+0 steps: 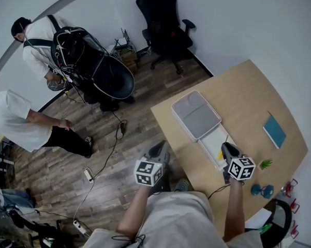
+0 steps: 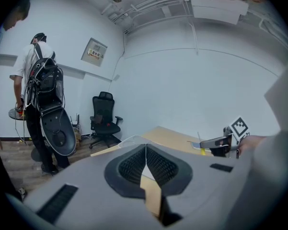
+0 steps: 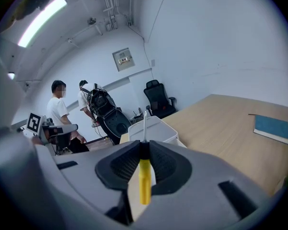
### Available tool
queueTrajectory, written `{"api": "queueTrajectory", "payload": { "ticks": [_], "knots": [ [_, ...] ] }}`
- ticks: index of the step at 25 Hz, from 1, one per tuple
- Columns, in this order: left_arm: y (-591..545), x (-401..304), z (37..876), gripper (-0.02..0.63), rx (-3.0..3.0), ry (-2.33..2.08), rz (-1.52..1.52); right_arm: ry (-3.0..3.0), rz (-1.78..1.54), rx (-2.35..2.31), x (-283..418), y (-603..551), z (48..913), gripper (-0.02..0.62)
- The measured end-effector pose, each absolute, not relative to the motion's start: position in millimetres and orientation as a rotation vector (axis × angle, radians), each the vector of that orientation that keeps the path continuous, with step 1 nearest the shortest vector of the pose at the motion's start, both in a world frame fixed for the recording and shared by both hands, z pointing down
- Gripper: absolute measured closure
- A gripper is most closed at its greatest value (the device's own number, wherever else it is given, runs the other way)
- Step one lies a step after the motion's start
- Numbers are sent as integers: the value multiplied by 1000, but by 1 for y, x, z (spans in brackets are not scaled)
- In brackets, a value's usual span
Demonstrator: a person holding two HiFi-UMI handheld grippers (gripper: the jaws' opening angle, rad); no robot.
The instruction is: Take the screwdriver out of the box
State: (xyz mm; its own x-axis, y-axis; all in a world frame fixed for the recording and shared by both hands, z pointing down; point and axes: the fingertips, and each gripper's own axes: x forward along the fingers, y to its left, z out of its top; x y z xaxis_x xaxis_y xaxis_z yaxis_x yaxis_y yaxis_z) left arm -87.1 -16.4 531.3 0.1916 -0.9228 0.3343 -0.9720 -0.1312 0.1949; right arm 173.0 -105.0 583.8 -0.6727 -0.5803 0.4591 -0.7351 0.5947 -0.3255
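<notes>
A pale wooden counter [image 1: 248,92] fills the right of the head view, with a black office chair [image 1: 163,19] at the top on the wood-plank floor. On the counter's left part lies an open white box with a grey lid [image 1: 195,114]; a flat blue book [image 1: 274,130] lies well apart to the right. The left tongs [image 2: 145,150] are pressed together with nothing in them, off the counter's edge. The right tongs [image 3: 144,150] clamp a yellow-handled screwdriver [image 3: 144,174], out of the box, with its metal shaft pointing toward it. Each tong cube bears black-and-white square patterns. The wall plate [image 3: 123,58] has print too small to read.
</notes>
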Motion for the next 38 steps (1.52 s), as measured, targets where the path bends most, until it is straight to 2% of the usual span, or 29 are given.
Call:
{"api": "queueTrajectory", "payload": {
  "ticks": [38],
  "knots": [
    [17,-45,524,600,2135,-1767,138,-2758,699,1146,158,-45,536,529]
  ]
}}
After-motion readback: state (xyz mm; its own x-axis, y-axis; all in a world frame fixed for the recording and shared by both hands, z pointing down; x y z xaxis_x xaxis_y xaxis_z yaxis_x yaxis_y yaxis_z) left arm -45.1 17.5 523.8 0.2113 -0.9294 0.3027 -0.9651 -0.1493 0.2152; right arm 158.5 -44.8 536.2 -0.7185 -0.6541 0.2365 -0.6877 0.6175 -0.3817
